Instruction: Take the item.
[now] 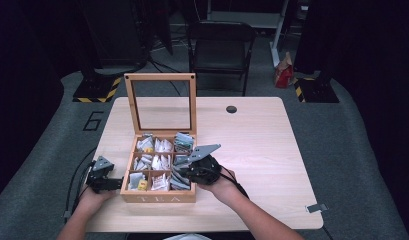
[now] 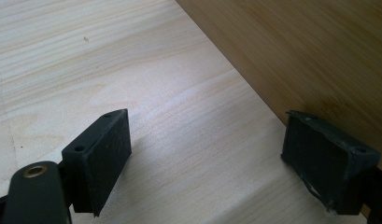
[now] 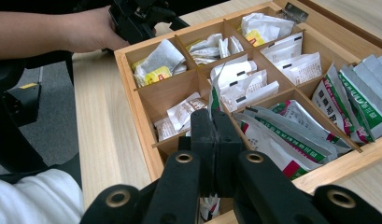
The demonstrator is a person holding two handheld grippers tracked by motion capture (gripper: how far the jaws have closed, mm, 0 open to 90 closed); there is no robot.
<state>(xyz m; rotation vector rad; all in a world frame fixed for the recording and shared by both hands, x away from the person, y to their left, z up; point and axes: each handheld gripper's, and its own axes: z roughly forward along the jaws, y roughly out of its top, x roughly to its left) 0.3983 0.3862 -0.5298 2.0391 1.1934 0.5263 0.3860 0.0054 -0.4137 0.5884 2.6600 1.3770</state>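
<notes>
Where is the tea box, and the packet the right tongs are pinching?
Tea box [image 1: 159, 198], high view, on its front wall.
Packet [image 3: 215, 95], right gripper view, on its top edge above the closed right tongs [image 3: 215, 122].

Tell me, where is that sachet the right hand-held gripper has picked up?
In the right gripper view, the white-and-green sachet stands edge-up, pinched between the right hand-held gripper's shut jaws, over the near compartments of the wooden tea box.

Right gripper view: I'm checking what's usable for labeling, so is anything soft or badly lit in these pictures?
Right gripper view: jaws out of focus, tea box sharp. High view: table lit, surroundings dark, contents tiny. Left gripper view: even light, soft shadows under the pads.
</notes>
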